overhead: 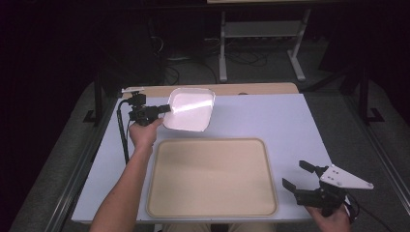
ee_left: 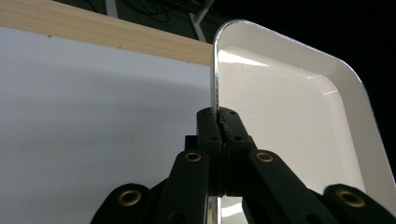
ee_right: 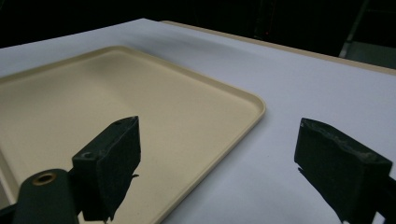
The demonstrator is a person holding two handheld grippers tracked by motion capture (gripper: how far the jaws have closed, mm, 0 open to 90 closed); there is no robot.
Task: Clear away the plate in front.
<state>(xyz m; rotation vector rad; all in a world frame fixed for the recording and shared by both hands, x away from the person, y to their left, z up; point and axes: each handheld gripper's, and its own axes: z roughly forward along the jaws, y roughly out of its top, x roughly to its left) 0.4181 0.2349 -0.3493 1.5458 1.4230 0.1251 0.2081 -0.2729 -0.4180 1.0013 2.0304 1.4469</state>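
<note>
We see the left gripper [overhead: 164,109] clamped on the left rim of a white dish [overhead: 189,109], held tilted at the far left. A beige tray [overhead: 211,177] lies near us; the right gripper [overhead: 297,175] hovers open, near right.

Beige tray [overhead: 212,203], pale blue table [overhead: 290,121], wooden edge [overhead: 261,89]

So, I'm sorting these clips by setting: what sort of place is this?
Probably a lab or workshop recording bench: a white-topped table in a dark room, a metal equipment stand with loose cables on the floor behind.
</note>
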